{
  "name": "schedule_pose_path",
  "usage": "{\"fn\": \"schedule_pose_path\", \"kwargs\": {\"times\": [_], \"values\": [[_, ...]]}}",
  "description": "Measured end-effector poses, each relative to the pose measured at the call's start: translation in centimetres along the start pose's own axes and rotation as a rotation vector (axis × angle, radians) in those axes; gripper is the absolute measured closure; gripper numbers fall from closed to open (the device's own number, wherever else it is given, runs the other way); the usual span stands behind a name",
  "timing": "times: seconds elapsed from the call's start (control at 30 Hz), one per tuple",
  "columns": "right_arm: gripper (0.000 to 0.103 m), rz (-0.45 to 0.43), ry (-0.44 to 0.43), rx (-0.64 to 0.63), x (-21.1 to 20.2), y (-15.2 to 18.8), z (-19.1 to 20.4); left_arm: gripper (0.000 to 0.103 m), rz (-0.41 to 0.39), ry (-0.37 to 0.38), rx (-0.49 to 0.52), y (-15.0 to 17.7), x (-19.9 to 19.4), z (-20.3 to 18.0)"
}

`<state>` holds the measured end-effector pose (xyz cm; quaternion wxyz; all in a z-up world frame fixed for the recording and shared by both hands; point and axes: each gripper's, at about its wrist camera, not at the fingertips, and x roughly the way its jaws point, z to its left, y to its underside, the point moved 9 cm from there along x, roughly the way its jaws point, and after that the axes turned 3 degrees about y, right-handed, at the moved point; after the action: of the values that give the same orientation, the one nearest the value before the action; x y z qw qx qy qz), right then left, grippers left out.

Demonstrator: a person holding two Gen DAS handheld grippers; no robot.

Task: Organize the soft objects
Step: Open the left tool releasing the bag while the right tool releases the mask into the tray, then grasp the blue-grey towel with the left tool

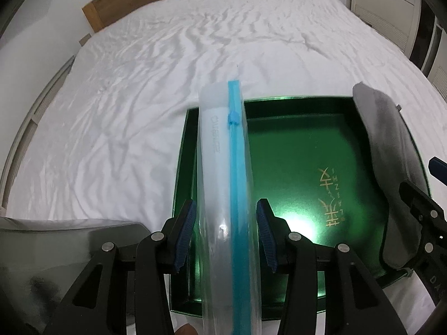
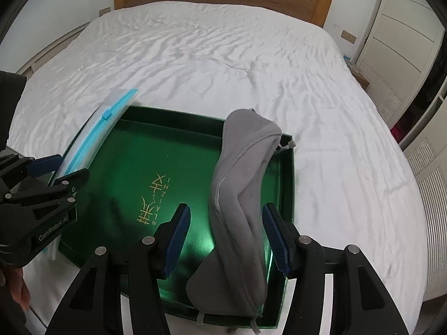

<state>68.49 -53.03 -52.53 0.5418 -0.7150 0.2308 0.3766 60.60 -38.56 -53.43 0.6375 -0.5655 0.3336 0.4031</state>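
left gripper (image 1: 225,237) jaws spread, zip bag (image 1: 223,167) loose between them on green tray (image 1: 293,145) left edge. right gripper (image 2: 226,240) spread around grey pouch (image 2: 240,195) in tray. release step looks done; next: back out clean.

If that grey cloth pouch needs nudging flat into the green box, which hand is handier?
The right. The right gripper already straddles the grey pouch along the green box's right side, jaws open around it. The left gripper is over the zip bag on the far side.
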Motion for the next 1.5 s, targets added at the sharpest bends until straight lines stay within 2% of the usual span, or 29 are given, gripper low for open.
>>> {"fn": "schedule_pose_path", "kwargs": {"times": [0.13, 0.27, 0.47, 0.63, 0.7, 0.87, 1.0, 1.17, 1.33, 1.43, 1.5], "values": [[0.048, -0.031, 0.015, 0.005, -2.0, -0.4, -0.5, 0.063, -0.026, 0.014, -0.007, -0.3, -1.7, -0.2], [0.047, -0.057, 0.043, 0.026, -5.0, 0.0, -1.7, 0.063, -0.044, 0.070, -0.021, 0.4, -4.7, -0.8], [0.046, -0.077, 0.079, 0.044, -11.5, 2.1, -2.6, 0.060, -0.087, 0.199, -0.010, 2.8, -12.3, -2.0], [0.044, -0.066, 0.057, 0.023, -17.9, 5.0, 0.5, 0.057, -0.105, 0.284, 0.062, 6.4, -18.6, -0.2], [0.044, -0.060, 0.038, 0.010, -20.3, 6.2, 2.8, 0.057, -0.094, 0.315, 0.082, 8.3, -20.6, 1.8], [0.044, -0.036, -0.046, 0.013, -25.0, 8.7, 10.0, 0.057, -0.097, 0.299, 0.115, 12.1, -23.7, 8.7], [0.044, -0.023, -0.118, 0.003, -27.3, 9.9, 16.7, 0.057, -0.029, 0.280, 0.100, 15.6, -23.8, 16.1], [0.044, -0.009, -0.190, -0.001, -28.3, 10.5, 24.0, 0.057, 0.012, 0.214, 0.080, 19.6, -23.2, 24.6], [0.044, 0.023, -0.254, -0.005, -27.5, 11.2, 30.8, 0.057, 0.071, 0.168, 0.030, 23.8, -20.8, 32.1], [0.044, 0.041, -0.276, -0.007, -26.7, 11.7, 33.5, 0.057, 0.082, 0.174, 0.015, 25.4, -20.0, 34.9], [0.044, 0.062, -0.286, -0.008, -25.8, 12.2, 35.5, 0.057, 0.092, 0.208, 0.030, 26.1, -19.3, 35.7]]}}
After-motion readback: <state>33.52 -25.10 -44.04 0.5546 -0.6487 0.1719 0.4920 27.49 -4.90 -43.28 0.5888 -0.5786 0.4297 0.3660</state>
